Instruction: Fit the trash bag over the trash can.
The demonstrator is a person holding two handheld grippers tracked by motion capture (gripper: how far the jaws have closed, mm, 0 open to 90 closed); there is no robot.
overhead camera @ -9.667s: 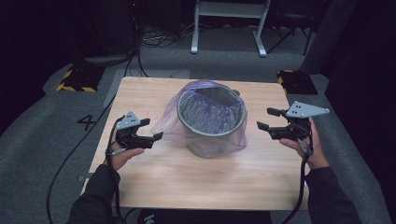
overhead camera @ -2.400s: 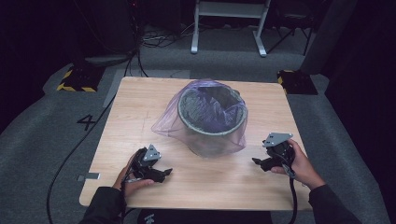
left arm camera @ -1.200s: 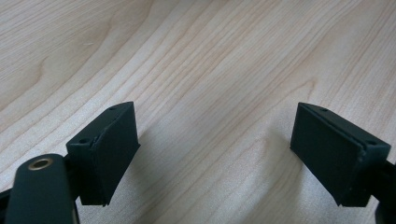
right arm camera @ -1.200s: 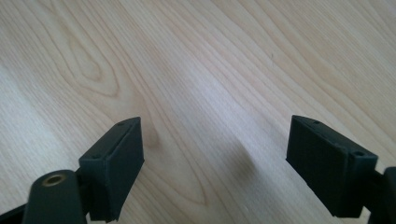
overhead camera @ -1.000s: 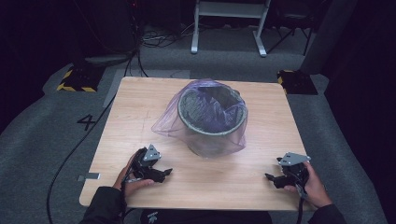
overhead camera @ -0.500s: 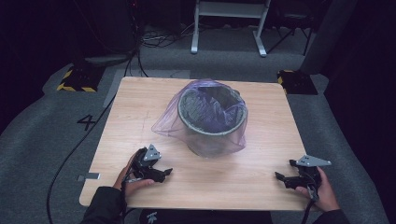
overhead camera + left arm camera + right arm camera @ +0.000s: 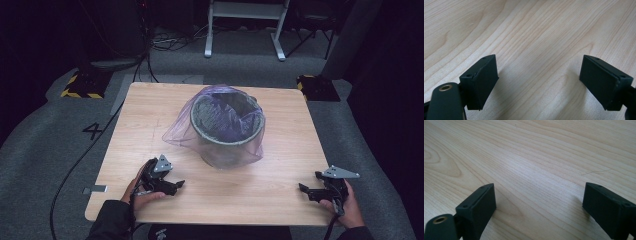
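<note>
A grey bin (image 7: pixel 227 130) lined with a thin purple bag (image 7: pixel 176 132) stands upright in the middle of the wooden table (image 7: pixel 150 115); the bag's rim is draped over the bin's outside. My left gripper (image 7: pixel 176 179) rests low at the near left of the table, open, with bare wood between its pads (image 7: pixel 539 82). My right gripper (image 7: pixel 309 181) sits at the near right corner, pointing left. Its jaws have just been opening and stand wide, with nothing between them (image 7: pixel 539 207). Both grippers are well apart from the bin.
Two yellow-and-black striped blocks (image 7: pixel 80 86) (image 7: pixel 317 85) lie on the grey floor beside the table's far corners. A white metal frame (image 7: pixel 245 25) stands behind the table. A black cable (image 7: pixel 75 165) runs along the floor at the left.
The right hand has slid rightward and toward the near edge, down to the table's near right corner. The left gripper and the bin have stayed put.
</note>
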